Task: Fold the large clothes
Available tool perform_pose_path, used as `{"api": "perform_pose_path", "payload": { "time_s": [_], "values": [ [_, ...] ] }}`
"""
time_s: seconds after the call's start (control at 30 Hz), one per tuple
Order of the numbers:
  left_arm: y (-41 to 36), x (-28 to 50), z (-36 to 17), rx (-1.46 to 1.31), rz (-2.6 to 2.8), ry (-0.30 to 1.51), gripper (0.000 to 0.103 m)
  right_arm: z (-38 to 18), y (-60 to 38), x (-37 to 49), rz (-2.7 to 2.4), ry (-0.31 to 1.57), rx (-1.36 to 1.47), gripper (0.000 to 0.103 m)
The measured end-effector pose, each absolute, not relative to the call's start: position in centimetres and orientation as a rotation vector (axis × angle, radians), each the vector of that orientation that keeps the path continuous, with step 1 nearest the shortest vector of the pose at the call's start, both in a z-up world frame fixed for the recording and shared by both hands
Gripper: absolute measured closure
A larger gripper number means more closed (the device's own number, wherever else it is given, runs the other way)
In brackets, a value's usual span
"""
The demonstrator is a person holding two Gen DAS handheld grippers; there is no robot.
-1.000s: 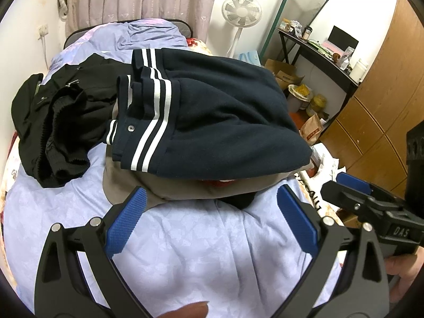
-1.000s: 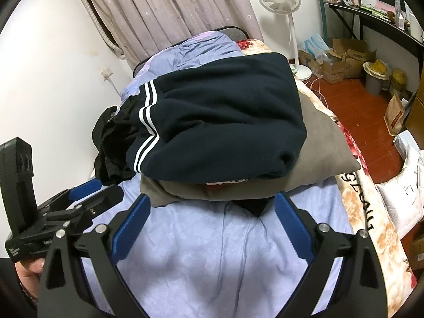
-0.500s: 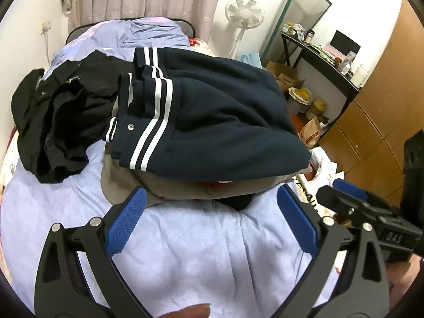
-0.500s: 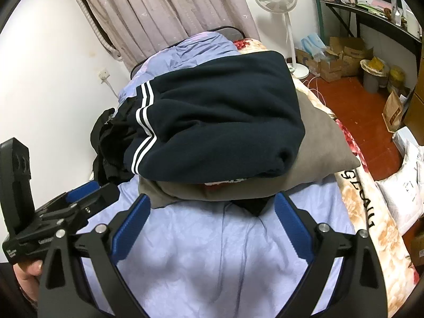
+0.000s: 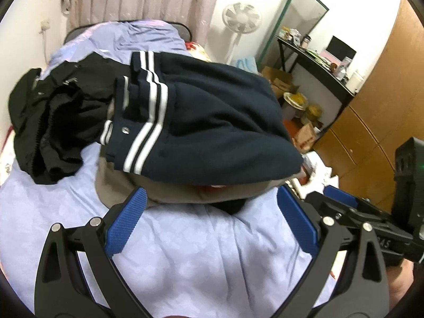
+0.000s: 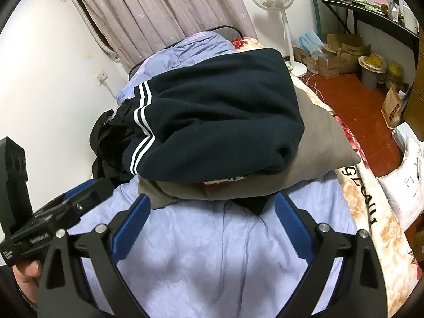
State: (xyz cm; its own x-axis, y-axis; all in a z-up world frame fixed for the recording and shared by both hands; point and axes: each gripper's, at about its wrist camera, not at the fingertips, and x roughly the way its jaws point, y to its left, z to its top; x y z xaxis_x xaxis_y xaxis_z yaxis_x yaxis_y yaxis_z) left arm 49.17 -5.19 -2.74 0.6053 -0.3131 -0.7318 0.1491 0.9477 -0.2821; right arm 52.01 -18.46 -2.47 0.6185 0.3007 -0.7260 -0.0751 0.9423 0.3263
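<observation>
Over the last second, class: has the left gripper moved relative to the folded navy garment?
Yes. The left gripper has edged forward: its blue pads now overlap the grey layer beneath the navy garment, closer to the stack.

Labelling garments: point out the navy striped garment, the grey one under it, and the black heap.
navy striped garment (image 5: 217, 122), left wrist view, top panel.
grey garment (image 6: 326, 143), right wrist view, exposed right side.
black heap (image 5: 53, 122), left wrist view, crumpled middle.

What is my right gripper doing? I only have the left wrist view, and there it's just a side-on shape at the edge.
Observer: The right gripper is open and empty, above the blue sheet.
Operator: Does the grey layer stick out anywhere on the right side?
Observer: Yes. The grey garment juts out past the navy striped garment there, its corner towards the floral blanket.
</observation>
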Motion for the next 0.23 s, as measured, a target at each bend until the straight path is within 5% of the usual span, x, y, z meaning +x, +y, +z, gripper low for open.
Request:
{"api": "perform_pose_path", "payload": {
  "time_s": [0.23],
  "values": [
    [-5.00, 48.71, -2.95, -0.186, -0.244, 0.892, 0.007, -2.47, -18.90, 51.59, 0.207, 0.876, 0.288, 0.010]
  ]
}}
